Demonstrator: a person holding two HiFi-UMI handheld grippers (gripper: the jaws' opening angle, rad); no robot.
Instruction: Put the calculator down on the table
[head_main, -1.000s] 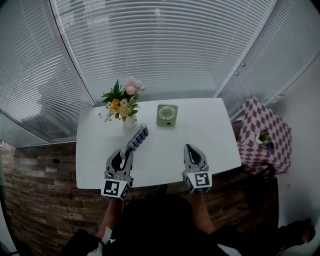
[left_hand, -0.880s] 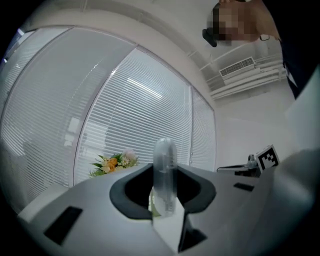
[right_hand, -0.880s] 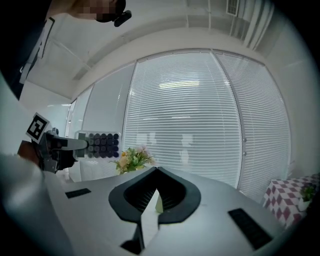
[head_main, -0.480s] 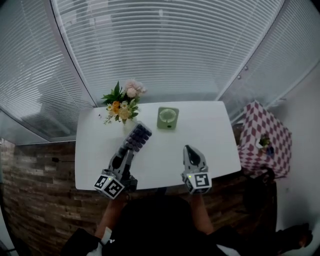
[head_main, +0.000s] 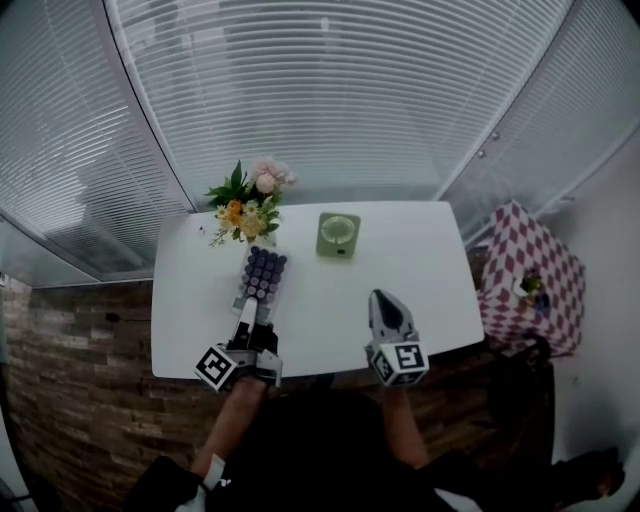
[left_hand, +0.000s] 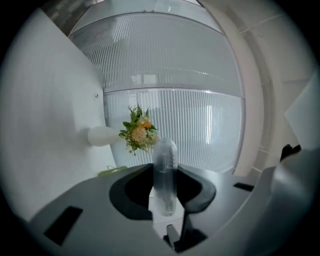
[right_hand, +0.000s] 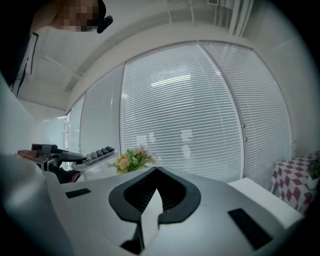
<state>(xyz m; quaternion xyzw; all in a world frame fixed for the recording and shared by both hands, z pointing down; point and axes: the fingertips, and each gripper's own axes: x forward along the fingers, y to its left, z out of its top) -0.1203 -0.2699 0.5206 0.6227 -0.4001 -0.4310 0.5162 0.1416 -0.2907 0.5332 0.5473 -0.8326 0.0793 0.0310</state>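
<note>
**Calculator (head_main: 262, 275) rolled keys-up**

Since a second ago we have rolled our left gripper (head_main: 248, 310); it pinches the calculator's near end, holding it level over the white surface (head_main: 420, 270), just at 6 o'clock of the flowers (head_main: 248, 205). At 3 o'clock, our right gripper (head_main: 385, 297) is pressed together, empty.
</note>
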